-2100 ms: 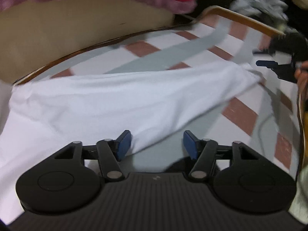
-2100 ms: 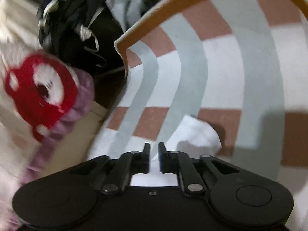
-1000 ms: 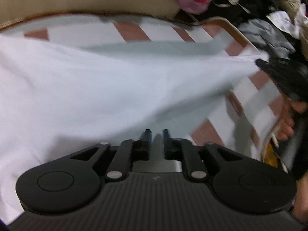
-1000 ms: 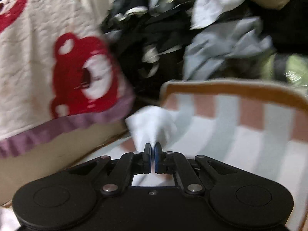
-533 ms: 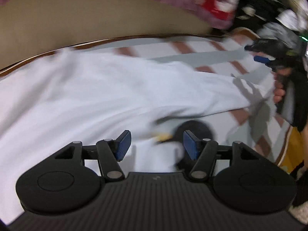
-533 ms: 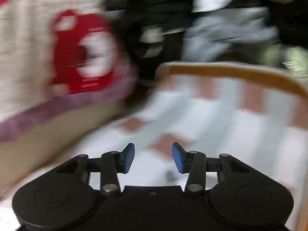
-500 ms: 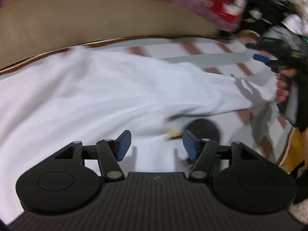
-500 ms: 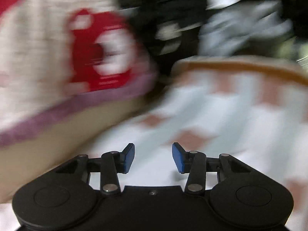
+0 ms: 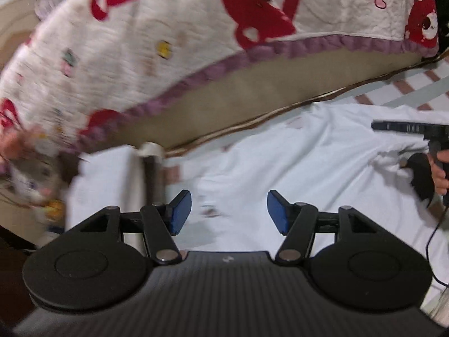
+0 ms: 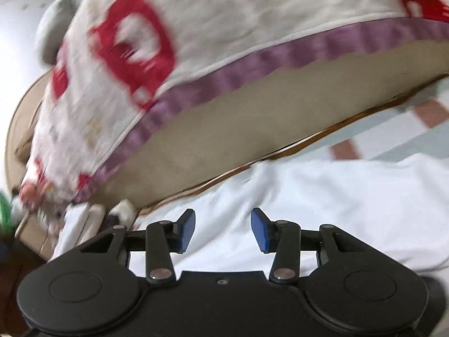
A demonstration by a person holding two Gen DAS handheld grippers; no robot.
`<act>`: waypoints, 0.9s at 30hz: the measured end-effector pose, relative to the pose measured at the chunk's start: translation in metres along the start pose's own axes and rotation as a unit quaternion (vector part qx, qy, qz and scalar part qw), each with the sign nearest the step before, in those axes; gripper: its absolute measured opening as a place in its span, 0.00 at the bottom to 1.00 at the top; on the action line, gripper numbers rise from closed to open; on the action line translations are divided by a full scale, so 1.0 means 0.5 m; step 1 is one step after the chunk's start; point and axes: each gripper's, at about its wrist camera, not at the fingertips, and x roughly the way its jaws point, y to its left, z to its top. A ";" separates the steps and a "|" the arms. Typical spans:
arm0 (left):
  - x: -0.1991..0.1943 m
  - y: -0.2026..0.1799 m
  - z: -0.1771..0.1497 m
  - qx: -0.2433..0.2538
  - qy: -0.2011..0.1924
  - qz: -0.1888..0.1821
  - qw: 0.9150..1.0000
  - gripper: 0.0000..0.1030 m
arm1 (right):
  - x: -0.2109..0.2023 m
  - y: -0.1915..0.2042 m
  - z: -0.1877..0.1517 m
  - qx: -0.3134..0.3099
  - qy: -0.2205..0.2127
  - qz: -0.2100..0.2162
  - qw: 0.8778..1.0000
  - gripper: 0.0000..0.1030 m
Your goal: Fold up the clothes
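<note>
Both grippers hang released over the white garment (image 9: 294, 163), grasping nothing. Seen from its own camera, the left gripper (image 9: 229, 212) has its blue pads spread wide, with the cloth lying rumpled beyond and under them. Toward 3 o'clock in that view the right gripper (image 9: 404, 127) shows as a dark bar above the cloth, the person's fingers (image 9: 440, 168) wrapped round its handle. From the right wrist camera, the right gripper (image 10: 223, 230) also stands parted, the white garment (image 10: 322, 196) filling the space from 12 to 3 o'clock ahead of it. The garment lies on a checked surface (image 10: 426, 137) of pink, white and grey squares. Beyond it, from 10 to 2 o'clock, a quilt (image 9: 168, 33) with red bear prints and a purple border drapes over a tan cushion (image 9: 252, 95).
</note>
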 end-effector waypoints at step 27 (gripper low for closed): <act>0.435 0.162 -0.375 -0.192 0.069 -0.263 0.943 0.41 | 0.164 0.192 -0.264 -0.240 0.150 0.042 0.958 0.50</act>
